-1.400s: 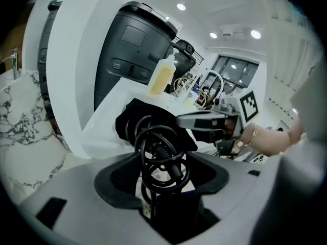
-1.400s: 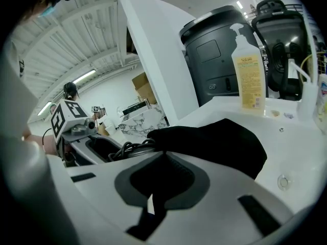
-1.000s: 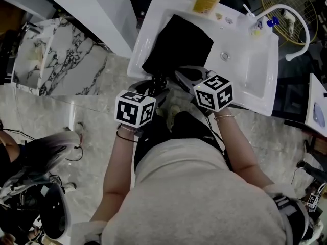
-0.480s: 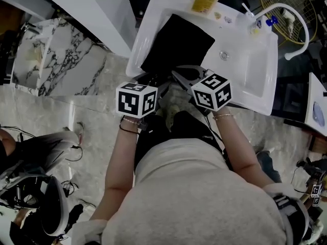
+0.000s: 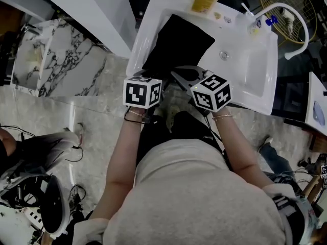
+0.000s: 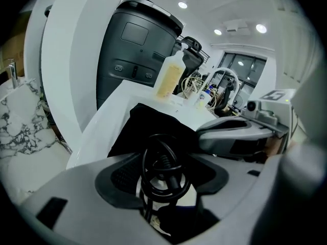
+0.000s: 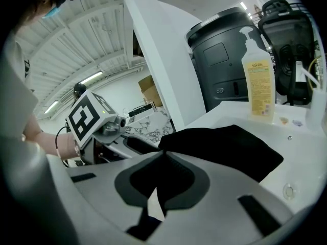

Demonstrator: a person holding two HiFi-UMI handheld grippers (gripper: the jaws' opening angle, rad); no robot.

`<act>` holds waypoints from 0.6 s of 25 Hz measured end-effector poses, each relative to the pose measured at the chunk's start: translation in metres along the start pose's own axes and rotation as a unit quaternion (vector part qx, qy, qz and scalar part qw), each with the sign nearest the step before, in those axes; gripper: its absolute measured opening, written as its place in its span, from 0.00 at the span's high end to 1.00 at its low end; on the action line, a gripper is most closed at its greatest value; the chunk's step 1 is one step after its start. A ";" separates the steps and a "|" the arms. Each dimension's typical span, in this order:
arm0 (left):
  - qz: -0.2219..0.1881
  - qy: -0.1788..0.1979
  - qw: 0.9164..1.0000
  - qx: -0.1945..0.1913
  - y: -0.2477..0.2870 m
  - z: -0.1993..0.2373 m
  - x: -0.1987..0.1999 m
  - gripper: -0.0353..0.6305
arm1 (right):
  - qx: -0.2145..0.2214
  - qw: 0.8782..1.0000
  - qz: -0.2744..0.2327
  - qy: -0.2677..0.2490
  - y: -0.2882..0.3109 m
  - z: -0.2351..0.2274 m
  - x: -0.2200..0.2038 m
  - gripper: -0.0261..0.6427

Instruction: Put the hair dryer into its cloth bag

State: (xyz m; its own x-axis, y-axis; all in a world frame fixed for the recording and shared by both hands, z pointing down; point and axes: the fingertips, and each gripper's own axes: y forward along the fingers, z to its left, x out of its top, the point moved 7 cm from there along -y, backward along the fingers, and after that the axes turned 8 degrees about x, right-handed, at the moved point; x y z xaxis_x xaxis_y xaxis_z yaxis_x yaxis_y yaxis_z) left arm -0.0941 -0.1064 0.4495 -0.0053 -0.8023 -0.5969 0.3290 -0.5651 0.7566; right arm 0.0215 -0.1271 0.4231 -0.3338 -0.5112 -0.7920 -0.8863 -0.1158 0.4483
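Little is looking done: the cloth bag (image 5: 179, 40), soft and matte black, is lying flat and seemingly empty inside the glossy white basin (image 5: 250, 70). At the basin's front rim, the right gripper (image 7: 162, 154) is pinching the bag's edge, and the left gripper (image 6: 164, 152) is clamping a coiled, rubbery black cord (image 6: 153, 180). The hair dryer's body is not showing clearly.

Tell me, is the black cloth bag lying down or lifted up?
Lying down: the cloth bag sprawls flat across the white sink, the right tool shut on its near edge.
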 end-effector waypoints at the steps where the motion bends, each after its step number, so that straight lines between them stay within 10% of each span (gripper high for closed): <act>1: 0.001 0.002 1.000 0.001 0.001 0.000 0.001 0.54 | 0.001 1.000 0.000 0.001 0.000 0.000 0.000 0.94; 15: 0.002 0.020 1.000 0.010 0.015 0.002 0.005 0.54 | -0.011 1.000 -0.013 0.001 -0.003 -0.003 0.005 0.94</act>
State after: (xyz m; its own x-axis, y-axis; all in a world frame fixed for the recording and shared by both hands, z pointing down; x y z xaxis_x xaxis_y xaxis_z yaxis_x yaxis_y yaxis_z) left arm -0.0907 -0.1192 0.4585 0.0343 -0.7958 -0.6045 0.3098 -0.5666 0.7635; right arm 0.0235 -0.1321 0.4197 -0.3099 -0.5090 -0.8030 -0.8877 -0.1476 0.4361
